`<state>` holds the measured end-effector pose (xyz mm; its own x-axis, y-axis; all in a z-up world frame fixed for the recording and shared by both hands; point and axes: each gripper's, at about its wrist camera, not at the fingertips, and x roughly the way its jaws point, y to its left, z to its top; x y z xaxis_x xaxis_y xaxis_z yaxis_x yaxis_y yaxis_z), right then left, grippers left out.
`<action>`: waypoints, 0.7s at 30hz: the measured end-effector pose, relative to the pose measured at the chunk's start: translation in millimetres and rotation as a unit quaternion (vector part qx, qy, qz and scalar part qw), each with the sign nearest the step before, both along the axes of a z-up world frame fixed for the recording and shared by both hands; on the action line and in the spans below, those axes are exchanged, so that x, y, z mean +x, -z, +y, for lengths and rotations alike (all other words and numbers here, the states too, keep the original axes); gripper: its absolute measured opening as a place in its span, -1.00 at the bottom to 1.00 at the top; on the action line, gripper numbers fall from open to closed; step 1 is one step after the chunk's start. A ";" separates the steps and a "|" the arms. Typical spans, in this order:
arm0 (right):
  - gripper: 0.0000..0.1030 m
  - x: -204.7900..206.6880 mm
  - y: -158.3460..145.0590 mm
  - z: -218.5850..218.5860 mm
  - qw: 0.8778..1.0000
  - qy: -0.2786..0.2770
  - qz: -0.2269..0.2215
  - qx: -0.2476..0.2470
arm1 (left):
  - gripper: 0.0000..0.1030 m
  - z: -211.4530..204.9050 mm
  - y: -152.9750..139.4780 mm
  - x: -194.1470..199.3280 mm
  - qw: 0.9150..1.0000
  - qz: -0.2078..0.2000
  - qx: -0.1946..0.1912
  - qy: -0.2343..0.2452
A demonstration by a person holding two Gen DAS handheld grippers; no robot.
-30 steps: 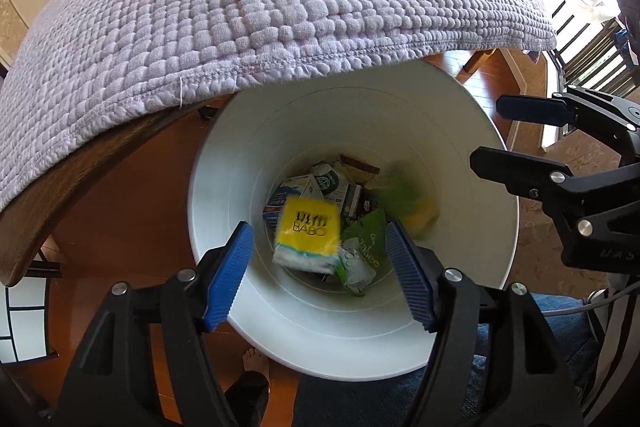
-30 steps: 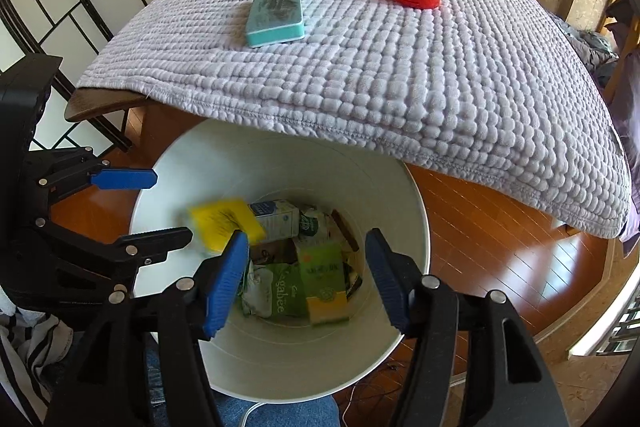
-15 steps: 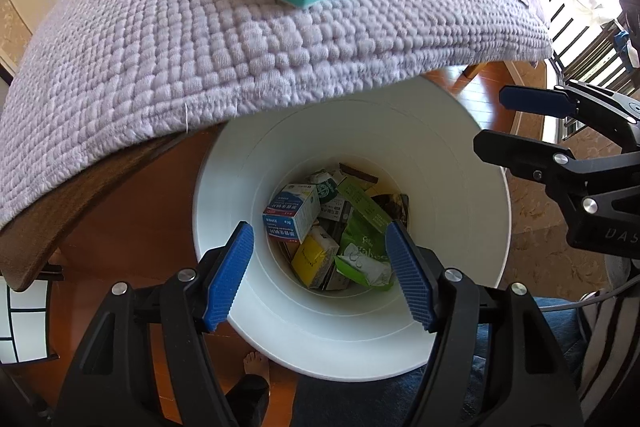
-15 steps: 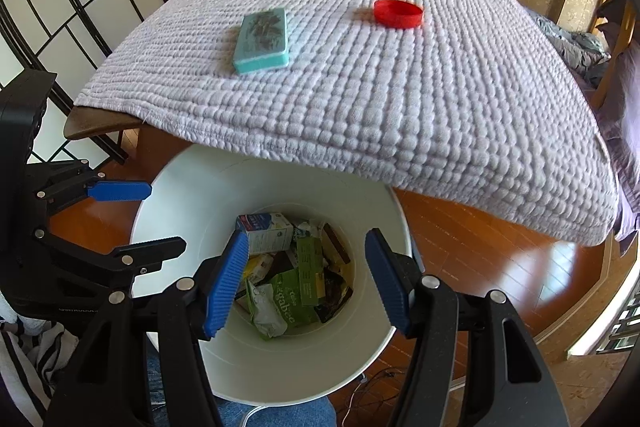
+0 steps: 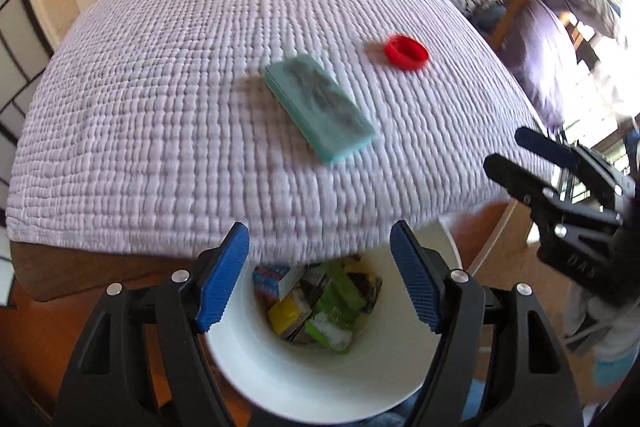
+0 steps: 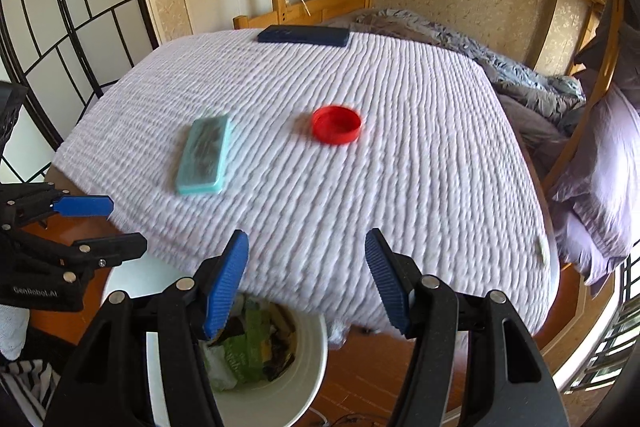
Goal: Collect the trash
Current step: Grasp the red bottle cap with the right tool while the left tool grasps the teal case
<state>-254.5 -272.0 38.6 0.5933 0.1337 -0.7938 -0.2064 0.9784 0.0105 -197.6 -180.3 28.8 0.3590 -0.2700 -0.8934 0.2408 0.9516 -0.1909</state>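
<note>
Left wrist view: your left claw (image 5: 320,279) is opening, empty, over the bin (image 5: 320,387) of wrappers. Right claw (image 6: 306,283) apart, empty. Ahead on the counter: teal box (image 5: 320,107), red cap (image 5: 406,53) left.

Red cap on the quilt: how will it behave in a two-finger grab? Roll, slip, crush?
The red cap lies flat, open side up, so it probably won't roll unless tipped on edge. It looks like thin hard plastic, likely light and fairly stiff. Its low round wall may slip from the pads, and the soft quilt could give under a push.
</note>
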 end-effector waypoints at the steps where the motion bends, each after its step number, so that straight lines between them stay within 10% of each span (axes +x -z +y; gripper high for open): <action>1: 0.17 10.5 0.9 0.0 1.000 0.000 -0.002 -0.003 | 0.45 -1.5 -1.1 5.6 1.000 0.000 -0.006 -0.008; 21: 0.17 132.7 33.7 -8.2 0.999 -0.030 0.018 0.015 | 0.45 -33.3 18.9 64.9 0.993 -0.032 0.052 -0.104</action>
<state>-121.8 -280.2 4.9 0.5540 0.1928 -0.8099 -0.2645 0.9632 0.0484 -132.8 -213.7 9.8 0.4535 -0.0920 -0.8865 0.0460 0.9957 -0.0798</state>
